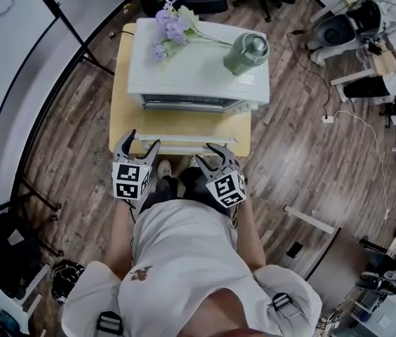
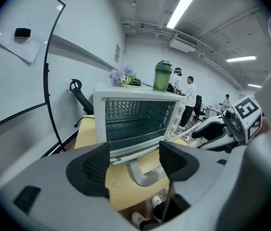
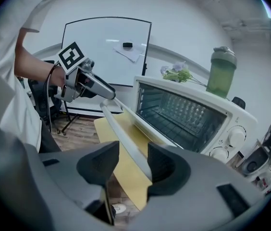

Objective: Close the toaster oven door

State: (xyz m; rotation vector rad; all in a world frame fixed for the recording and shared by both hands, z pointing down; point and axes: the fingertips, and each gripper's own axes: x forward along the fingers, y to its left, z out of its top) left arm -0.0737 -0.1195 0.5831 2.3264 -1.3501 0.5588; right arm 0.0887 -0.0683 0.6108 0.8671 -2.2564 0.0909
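**Both grippers at the open oven door's handle**

The toaster oven sits on a small wooden table. Its door lies dropped flat, with the handle toward the person. The right gripper is pinched narrow on the handle. The left gripper gapes wide around the handle's other end. On the oven's top rest flowers and a green bottle.

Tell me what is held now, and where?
The right hand-held gripper clamps the oven door's handle near its right end; the left hand-held gripper is open, holding nothing.
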